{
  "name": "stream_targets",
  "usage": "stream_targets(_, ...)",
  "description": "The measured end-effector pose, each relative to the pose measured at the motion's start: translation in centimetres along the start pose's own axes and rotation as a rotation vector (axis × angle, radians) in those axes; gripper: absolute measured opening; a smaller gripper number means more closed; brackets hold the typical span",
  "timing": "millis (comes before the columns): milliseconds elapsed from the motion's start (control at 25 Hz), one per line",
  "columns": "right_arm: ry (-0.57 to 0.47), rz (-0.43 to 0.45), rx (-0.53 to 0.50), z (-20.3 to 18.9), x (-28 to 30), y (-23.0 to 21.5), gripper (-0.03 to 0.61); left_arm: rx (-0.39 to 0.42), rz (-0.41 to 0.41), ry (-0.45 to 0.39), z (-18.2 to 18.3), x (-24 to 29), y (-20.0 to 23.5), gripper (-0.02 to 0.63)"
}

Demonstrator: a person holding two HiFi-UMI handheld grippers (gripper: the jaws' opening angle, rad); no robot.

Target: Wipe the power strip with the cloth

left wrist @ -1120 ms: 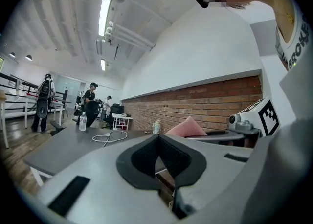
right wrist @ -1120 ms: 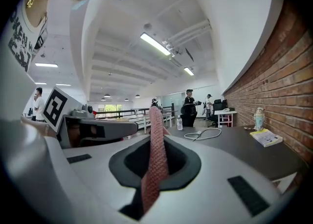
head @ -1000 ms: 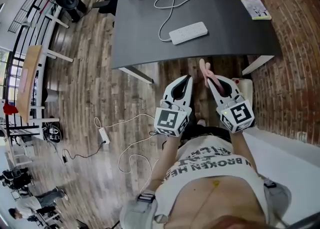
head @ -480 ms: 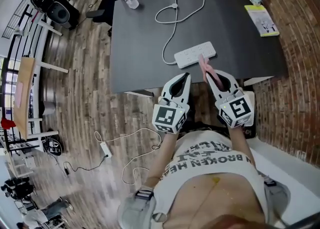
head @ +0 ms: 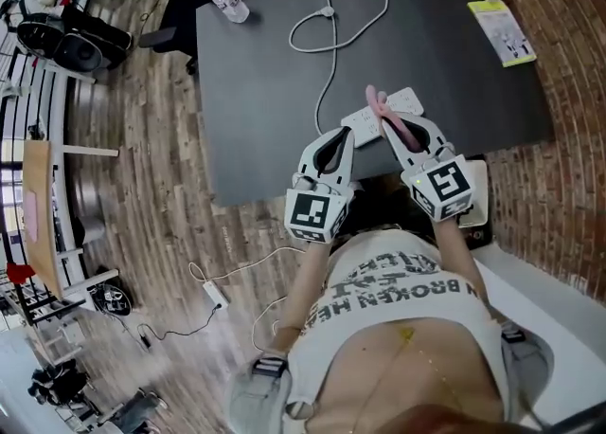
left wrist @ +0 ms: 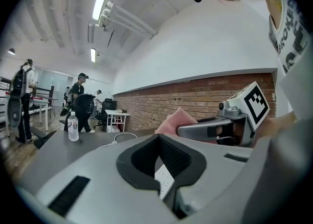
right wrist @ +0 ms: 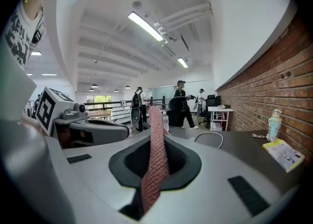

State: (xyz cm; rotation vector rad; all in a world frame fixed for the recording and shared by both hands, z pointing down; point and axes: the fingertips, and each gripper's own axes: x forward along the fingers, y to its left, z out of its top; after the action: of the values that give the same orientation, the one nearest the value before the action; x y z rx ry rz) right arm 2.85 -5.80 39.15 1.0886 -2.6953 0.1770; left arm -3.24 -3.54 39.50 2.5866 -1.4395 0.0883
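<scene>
**Left gripper.** We find the left gripper (head: 338,136) with its jaws together and nothing between them. It points across the near edge of the table (head: 265,81). We judge it is placed to steady the strip while the other gripper wipes.

**Task item.** The white power strip (head: 358,119) lies just ahead of both grippers' tips, partly under the right one. It also shows through the gap in the left gripper's jaws. Its cable (head: 330,34) runs forward from the left gripper and loops further out on the table.

**Right gripper.** The right gripper (head: 393,127) is clamped on the pink cloth (head: 376,100). A folded edge stands up past its tips, over the strip. We judge that this leaves free cloth to press down, and we cannot tell if cloth and strip touch. In our assessment wiping has not begun.

**Surface.** The table is dark, matt and mostly bare. 1 water bottle (head: 228,3) stands far ahead and left of the left gripper. 1 booklet (head: 503,32) lies ahead and right of the right gripper.

**Room.** Wood plank floor (head: 142,148) lies left of the left gripper, with a second power strip (head: 217,294) on it behind that gripper. A brick wall (head: 568,110) runs to the right of the right gripper. The gripper views show ceiling strip lights and several people far beyond the table.
</scene>
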Motion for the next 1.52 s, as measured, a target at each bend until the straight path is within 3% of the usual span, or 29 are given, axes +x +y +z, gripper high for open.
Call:
stream_targets(360, 0.03, 0.045, -0.005, -0.1, 3.4, 0.1, 0.017, -0.02, 0.017, 0.0, -0.5, 0.8, 2.5, 0.003)
stream_targets(720, 0.144, 0.146, -0.065, -2.8, 6.9, -0.6, 0.017, -0.03, 0.032, 0.076, -4.1, 2.5, 3.9, 0.003)
stream_targets(800, 0.179, 0.159, -0.074, -4.0, 7.6, -0.9, 0.017, -0.041, 0.031, 0.117, -5.7, 2.8, 4.1, 0.008)
stream_targets(1040, 0.284, 0.199, -0.06, -7.9, 9.3, -1.5, 0.017, -0.081, -0.005, 0.284, -11.8, 4.0, 4.1, 0.118)
stream_targets(1240, 0.359, 0.221, -0.022, -11.2, 11.0, -1.9, 0.017, -0.057, -0.07, 0.478, -18.0, 5.4, 3.6, 0.236)
stream_targets(1400, 0.424, 0.261, -0.016, -13.5, 12.2, -1.1, 0.017, -0.037, -0.103, 0.606, -21.9, 5.8, 3.2, 0.275)
stream_targets(1520, 0.483, 0.299, -0.034, -15.5, 13.0, -0.3, 0.017, 0.021, -0.113, 0.687, -24.0, 6.2, 3.0, 0.281)
